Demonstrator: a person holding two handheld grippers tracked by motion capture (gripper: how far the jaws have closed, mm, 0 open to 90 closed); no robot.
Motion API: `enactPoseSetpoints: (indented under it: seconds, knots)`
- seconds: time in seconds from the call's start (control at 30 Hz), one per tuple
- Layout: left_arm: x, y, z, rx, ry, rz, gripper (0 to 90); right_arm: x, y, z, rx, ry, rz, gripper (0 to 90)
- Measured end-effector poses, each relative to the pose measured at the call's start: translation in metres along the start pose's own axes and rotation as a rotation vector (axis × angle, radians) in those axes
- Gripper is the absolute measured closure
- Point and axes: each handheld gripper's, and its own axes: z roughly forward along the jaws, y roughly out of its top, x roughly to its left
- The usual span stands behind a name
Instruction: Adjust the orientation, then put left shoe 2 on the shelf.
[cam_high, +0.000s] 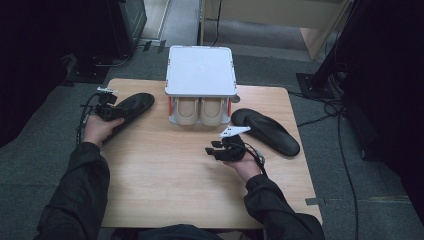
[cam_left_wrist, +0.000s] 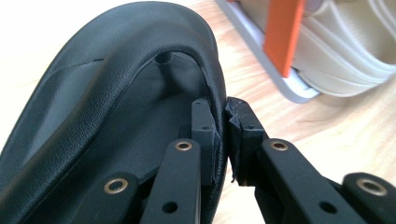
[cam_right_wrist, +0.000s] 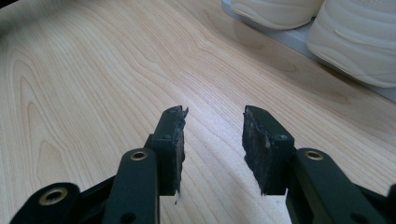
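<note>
A black slipper (cam_high: 131, 106) lies at the table's left edge, and my left gripper (cam_high: 106, 111) is shut on its side rim. In the left gripper view the slipper (cam_left_wrist: 112, 93) curves up around the jaws, and my left gripper (cam_left_wrist: 222, 135) pinches its edge. A second black slipper (cam_high: 266, 130) lies flat at the right. My right gripper (cam_high: 216, 148) hovers open over bare wood just left of it, nothing between the pads of my right gripper (cam_right_wrist: 212, 144). A pair of cream shoes (cam_high: 201, 111) sits on the lower shelf of a small white rack (cam_high: 201, 70).
The rack stands at the table's far middle, with orange posts (cam_left_wrist: 282, 35) and cream shoes (cam_right_wrist: 322, 23) close to both grippers. The wooden table (cam_high: 175, 175) has open room in front. Cables (cam_high: 345, 150) run over the floor at the right.
</note>
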Motion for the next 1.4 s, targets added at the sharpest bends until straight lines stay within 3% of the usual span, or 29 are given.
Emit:
enactPoseSetpoints:
  seconds: [0.1, 0.3, 0.5, 0.6, 0.67, 0.73, 0.83, 0.9, 1.07, 1.17, 1.4]
  knots:
    - [-0.008, 0.001, 0.001, -0.004, -0.014, -0.012, 82.8, 0.0, 0.0, 0.0, -0.002, -0.001, 0.001, 59.4]
    - [-0.029, 0.001, 0.011, 0.042, -0.017, 0.02, 82.8, 0.0, 0.0, -0.001, -0.001, 0.0, 0.002, 59.3]
    - [-0.039, -0.002, 0.021, 0.068, -0.003, 0.027, 82.8, -0.001, 0.0, 0.0, 0.002, 0.0, 0.0, 59.3]
    - [-0.037, -0.003, 0.024, 0.08, -0.01, 0.02, 82.0, -0.001, 0.0, 0.001, 0.007, 0.0, 0.0, 59.3]
    - [-0.037, -0.004, 0.025, 0.087, -0.007, 0.041, 81.1, -0.001, -0.001, 0.002, 0.005, 0.0, 0.002, 59.2]
    - [-0.037, -0.005, 0.022, 0.072, -0.011, 0.052, 79.7, -0.001, -0.001, 0.002, 0.004, -0.001, 0.003, 59.0]
    - [-0.035, -0.005, 0.014, 0.041, -0.018, 0.039, 71.6, -0.001, -0.001, 0.002, 0.007, 0.0, 0.006, 58.8]
    - [-0.034, -0.007, 0.008, 0.027, -0.011, 0.029, 70.9, -0.002, -0.001, 0.001, 0.006, -0.001, 0.006, 58.7]
    - [-0.026, -0.013, -0.003, 0.003, -0.018, 0.008, 72.6, -0.002, 0.0, -0.001, 0.0, -0.002, 0.005, 58.7]
    - [-0.025, -0.015, -0.005, -0.01, -0.014, 0.016, 73.3, -0.002, 0.001, 0.001, -0.001, 0.002, 0.0, 58.7]
    - [-0.021, -0.02, -0.016, -0.024, 0.016, 0.015, 78.1, -0.001, 0.003, 0.002, 0.001, 0.009, -0.002, 58.8]
